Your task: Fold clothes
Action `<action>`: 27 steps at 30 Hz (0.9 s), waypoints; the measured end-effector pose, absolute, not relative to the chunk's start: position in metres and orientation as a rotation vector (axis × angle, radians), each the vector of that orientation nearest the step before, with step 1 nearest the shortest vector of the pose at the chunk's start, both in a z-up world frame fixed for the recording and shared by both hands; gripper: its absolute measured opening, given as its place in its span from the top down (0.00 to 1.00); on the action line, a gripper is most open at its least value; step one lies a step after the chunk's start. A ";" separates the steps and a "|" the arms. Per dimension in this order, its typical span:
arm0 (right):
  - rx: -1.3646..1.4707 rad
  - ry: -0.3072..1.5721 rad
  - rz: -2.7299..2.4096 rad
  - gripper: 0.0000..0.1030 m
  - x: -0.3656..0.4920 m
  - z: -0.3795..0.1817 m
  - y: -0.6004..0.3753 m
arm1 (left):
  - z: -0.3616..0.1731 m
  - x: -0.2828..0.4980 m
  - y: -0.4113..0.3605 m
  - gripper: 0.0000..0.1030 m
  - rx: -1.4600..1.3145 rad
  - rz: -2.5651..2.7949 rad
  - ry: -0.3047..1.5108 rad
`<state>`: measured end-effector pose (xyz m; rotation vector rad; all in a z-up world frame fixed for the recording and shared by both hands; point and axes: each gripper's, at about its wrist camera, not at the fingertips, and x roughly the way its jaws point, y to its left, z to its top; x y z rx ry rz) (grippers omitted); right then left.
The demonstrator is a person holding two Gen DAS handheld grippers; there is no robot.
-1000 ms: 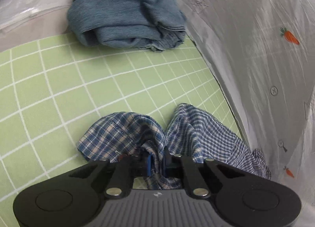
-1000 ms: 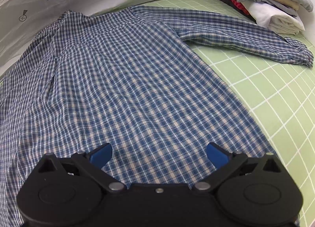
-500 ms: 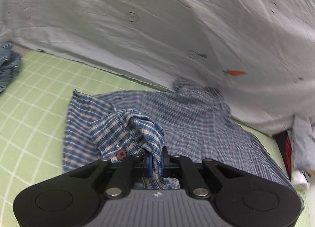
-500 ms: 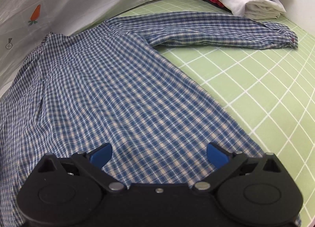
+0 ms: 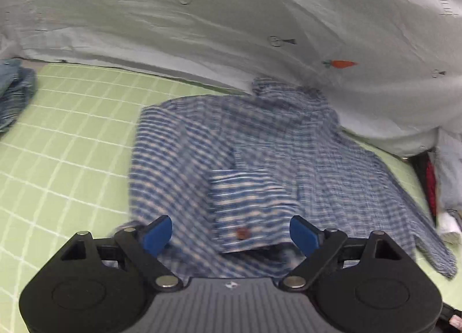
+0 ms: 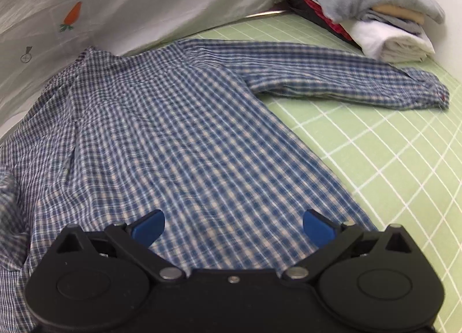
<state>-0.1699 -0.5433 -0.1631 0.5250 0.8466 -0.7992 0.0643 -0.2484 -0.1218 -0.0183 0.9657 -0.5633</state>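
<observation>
A light-green mat with a white grid [image 6: 389,142] is spread under everything, and a pale grey sheet printed with small orange carrots [image 5: 260,15] is draped along its far edge, beyond both sets of jaws.

The blue-and-white checked long-sleeved shirt [image 6: 161,136] is laid flat on the mat directly ahead of the right gripper [image 6: 232,224], whose jaws are spread wide with nothing between them — the blue pads [image 6: 148,224] are seen over the lower body of the shirt. One sleeve [image 6: 332,82] is stretched out to the right, beyond the right-hand jaw, with its cuff resting on bare mat.

In the left wrist view the same shirt [image 5: 332,165] is seen blurred, its collar lying against the sheet at the far side. The other sleeve is folded across the body, and its buttoned cuff [image 5: 248,209] lies between the jaws of the left gripper [image 5: 229,236], which are likewise wide apart and hold nothing. Whether the pads touch the cloth cannot be told.

A stack of folded clothes — grey, cream, white, red and black [image 6: 375,18] — is set at the far right, beyond the outstretched sleeve. A crumpled blue denim garment [image 5: 16,96] is seen at the far left of the left jaws, well apart from the shirt.
</observation>
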 end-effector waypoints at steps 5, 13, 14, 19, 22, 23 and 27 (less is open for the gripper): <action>0.450 0.826 -0.680 0.00 -0.129 -0.146 -0.517 | -0.146 0.073 -0.213 0.14 0.027 -0.391 1.007; 0.383 0.768 -0.521 0.00 -0.072 -0.126 -0.462 | -0.178 0.081 -0.178 0.14 0.118 -0.228 1.127; 0.375 0.770 -0.506 0.00 -0.070 -0.126 -0.454 | -0.180 0.081 -0.174 0.14 0.120 -0.225 1.135; 0.343 0.783 -0.427 0.00 -0.061 -0.128 -0.414 | -0.191 0.078 -0.161 0.14 0.153 -0.233 1.149; 0.315 0.804 -0.383 0.00 -0.054 -0.130 -0.400 | -0.194 0.079 -0.157 0.14 0.153 -0.232 1.161; 0.290 0.813 -0.370 0.00 -0.050 -0.132 -0.394 | -0.195 0.079 -0.156 0.14 0.148 -0.233 1.162; 0.219 0.842 -0.366 0.00 -0.029 -0.140 -0.387 | -0.198 0.079 -0.155 0.09 0.143 -0.230 1.163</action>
